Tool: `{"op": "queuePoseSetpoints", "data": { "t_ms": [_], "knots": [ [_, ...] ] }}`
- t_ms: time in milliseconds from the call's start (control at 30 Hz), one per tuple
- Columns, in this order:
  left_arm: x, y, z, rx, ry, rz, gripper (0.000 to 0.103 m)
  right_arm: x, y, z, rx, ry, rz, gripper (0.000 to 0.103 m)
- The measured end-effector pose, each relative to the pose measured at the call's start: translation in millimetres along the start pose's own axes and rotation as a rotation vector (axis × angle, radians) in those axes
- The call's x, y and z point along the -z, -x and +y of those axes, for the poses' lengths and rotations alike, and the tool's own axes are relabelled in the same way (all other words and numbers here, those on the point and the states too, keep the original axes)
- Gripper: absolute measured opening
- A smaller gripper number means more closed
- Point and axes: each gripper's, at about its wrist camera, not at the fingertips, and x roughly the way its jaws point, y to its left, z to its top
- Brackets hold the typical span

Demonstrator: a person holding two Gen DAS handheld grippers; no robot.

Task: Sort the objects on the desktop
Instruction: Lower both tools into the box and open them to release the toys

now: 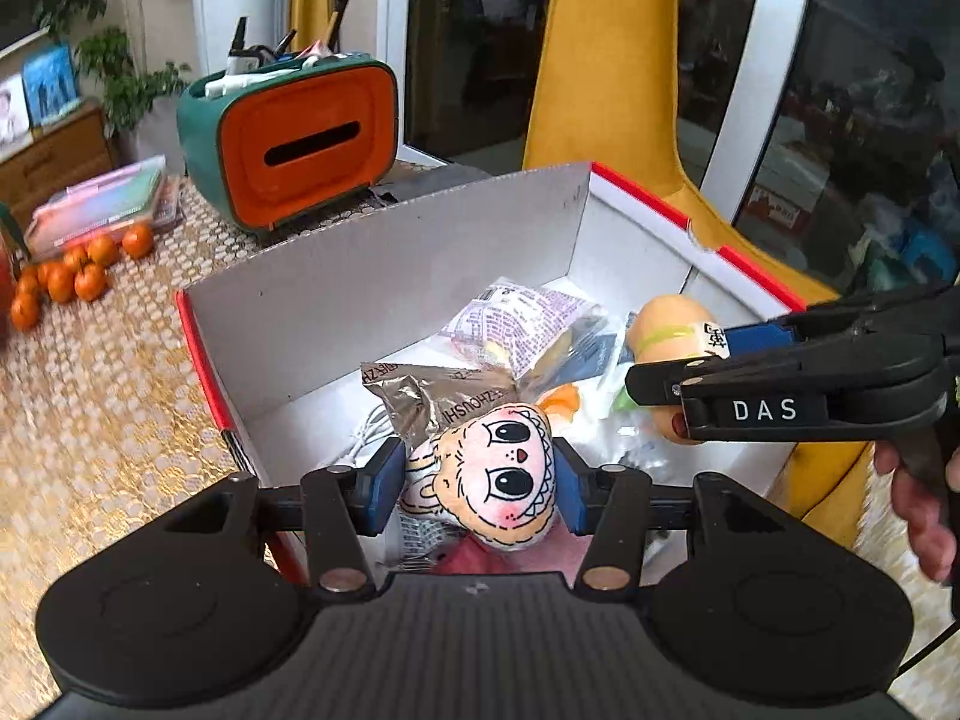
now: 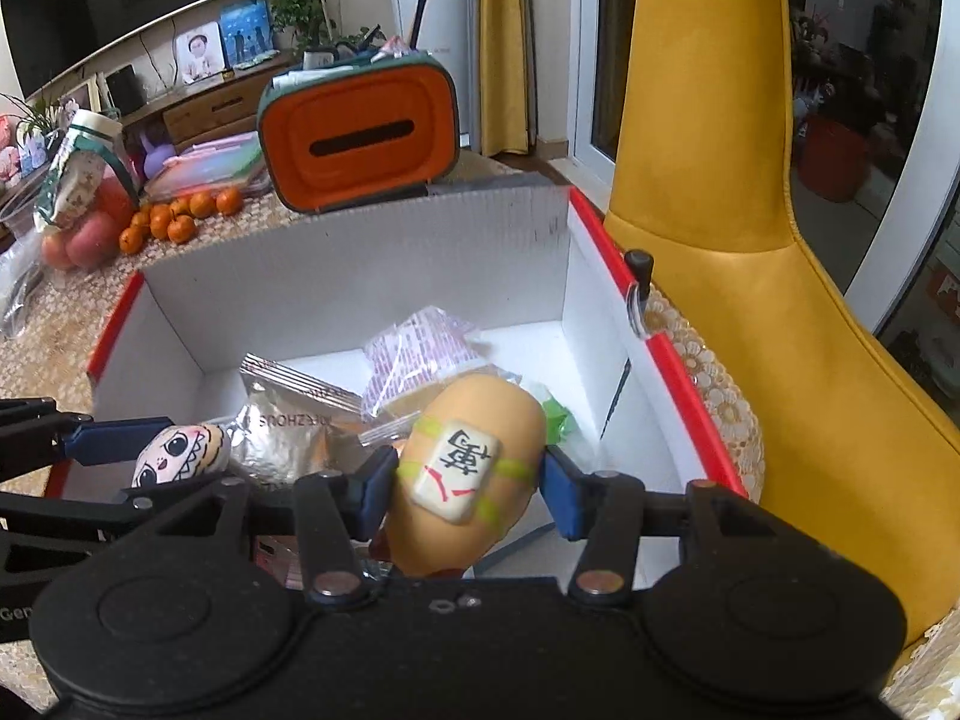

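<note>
A white cardboard box with a red rim (image 1: 384, 276) (image 2: 336, 276) stands on the table and holds snack packets and toys. My left gripper (image 1: 477, 483) is shut on a plush cartoon face toy (image 1: 501, 474) just above the box's near side; the toy also shows in the right wrist view (image 2: 180, 453). My right gripper (image 2: 468, 483) is shut on a tan egg-shaped squishy toy with a character tile (image 2: 465, 471), over the box's right half; it also shows in the left wrist view (image 1: 675, 330). A silver foil packet (image 1: 432, 396) (image 2: 288, 426) and a purple-printed packet (image 1: 522, 318) (image 2: 420, 348) lie inside.
An orange and green tissue box (image 1: 300, 138) (image 2: 360, 138) with pens stands behind the box. Small oranges (image 1: 72, 276) (image 2: 180, 219) and a stack of notebooks (image 1: 102, 204) lie at the left. A yellow chair (image 2: 720, 240) stands close on the right. The table has a gold patterned cloth (image 1: 102, 396).
</note>
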Motion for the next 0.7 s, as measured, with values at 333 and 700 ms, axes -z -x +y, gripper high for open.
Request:
{"op": "queuePoseSetpoints", "data": {
  "t_ms": [333,700],
  "knots": [
    [3.0,-1.5,-12.5,-0.025,-0.088,-0.048,0.051,6.1,-7.8,5.9,0.013,0.044,-0.002,0.051],
    [1.0,-16.8,-10.1,0.032,-0.045,0.023,0.052,7.9,-13.5,2.1,0.009,0.036,0.018,0.051]
  ]
}}
